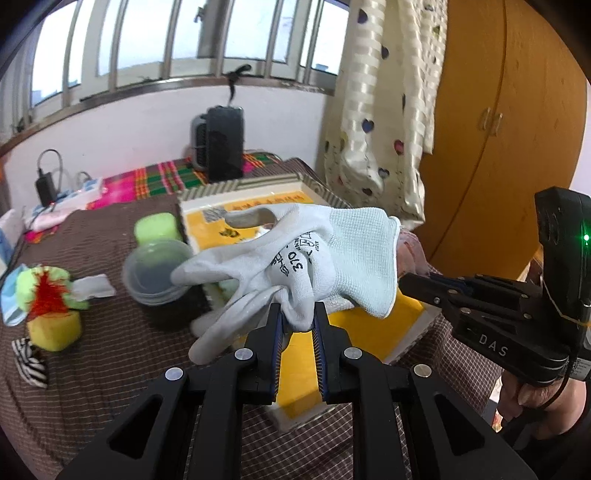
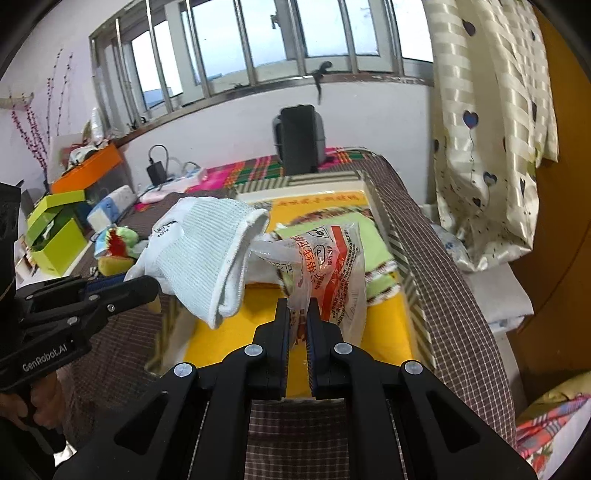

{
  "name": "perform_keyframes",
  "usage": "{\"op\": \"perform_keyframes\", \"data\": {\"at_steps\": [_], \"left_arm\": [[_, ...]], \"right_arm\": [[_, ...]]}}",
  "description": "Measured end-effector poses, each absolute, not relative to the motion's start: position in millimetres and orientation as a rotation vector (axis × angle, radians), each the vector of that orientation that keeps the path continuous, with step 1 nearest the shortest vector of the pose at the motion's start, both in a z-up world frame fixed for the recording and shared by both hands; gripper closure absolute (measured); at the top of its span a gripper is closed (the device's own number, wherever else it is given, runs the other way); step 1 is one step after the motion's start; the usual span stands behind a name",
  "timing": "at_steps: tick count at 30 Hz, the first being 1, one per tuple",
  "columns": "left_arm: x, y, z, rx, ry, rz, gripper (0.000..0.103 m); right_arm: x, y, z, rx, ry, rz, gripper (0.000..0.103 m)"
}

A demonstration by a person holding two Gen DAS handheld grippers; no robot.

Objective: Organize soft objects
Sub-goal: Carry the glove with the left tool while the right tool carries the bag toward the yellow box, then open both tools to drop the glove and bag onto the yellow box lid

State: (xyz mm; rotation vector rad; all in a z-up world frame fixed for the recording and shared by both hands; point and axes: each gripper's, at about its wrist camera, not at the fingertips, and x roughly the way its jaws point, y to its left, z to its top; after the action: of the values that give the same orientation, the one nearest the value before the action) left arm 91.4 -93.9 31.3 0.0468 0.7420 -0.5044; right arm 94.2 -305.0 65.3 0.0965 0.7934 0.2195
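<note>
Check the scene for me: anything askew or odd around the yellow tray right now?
Nothing spilled or damaged. The white glove hangs bunched from the left gripper, its cuff at the mouth of the plastic bag pinched by the right gripper. The clear tub sits upright on the checked cloth.

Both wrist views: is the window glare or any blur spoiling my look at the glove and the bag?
Left wrist view: the window is blown out white, yet the glove in the left claw is sharp, its print readable. Right wrist view: similar backlight; the bag in the right claw shows slight sheen, lettering legible. Both bend at the edges.
</note>
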Motion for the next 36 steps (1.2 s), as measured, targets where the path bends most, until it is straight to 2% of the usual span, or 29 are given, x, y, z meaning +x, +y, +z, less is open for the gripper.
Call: {"op": "perform_keyframes", "data": {"at_steps": [12,27,30,32,36], "left_arm": [[124,-121,-9,0.054,0.869,-0.556,0.089],[163,-121,-13,0.008,0.876,-0.552,0.087],[156,-117,-9,-0.004,0.859,-0.565,0.081],[150,-115,-7,-0.011,0.848,-0.572,0.073],[140,-109,-2,-0.026,0.830,-0.590,0.069]], "right_arm": [[118,-317,29,0.105,0.911,0.195,0.095],[157,-311,20,0.103,0.938,0.208,0.094],[153,-311,22,0.093,0.933,0.207,0.087],[147,-311,25,0.088,0.921,0.206,0.079],[137,-314,33,0.087,0.897,0.198,0.067]]}}
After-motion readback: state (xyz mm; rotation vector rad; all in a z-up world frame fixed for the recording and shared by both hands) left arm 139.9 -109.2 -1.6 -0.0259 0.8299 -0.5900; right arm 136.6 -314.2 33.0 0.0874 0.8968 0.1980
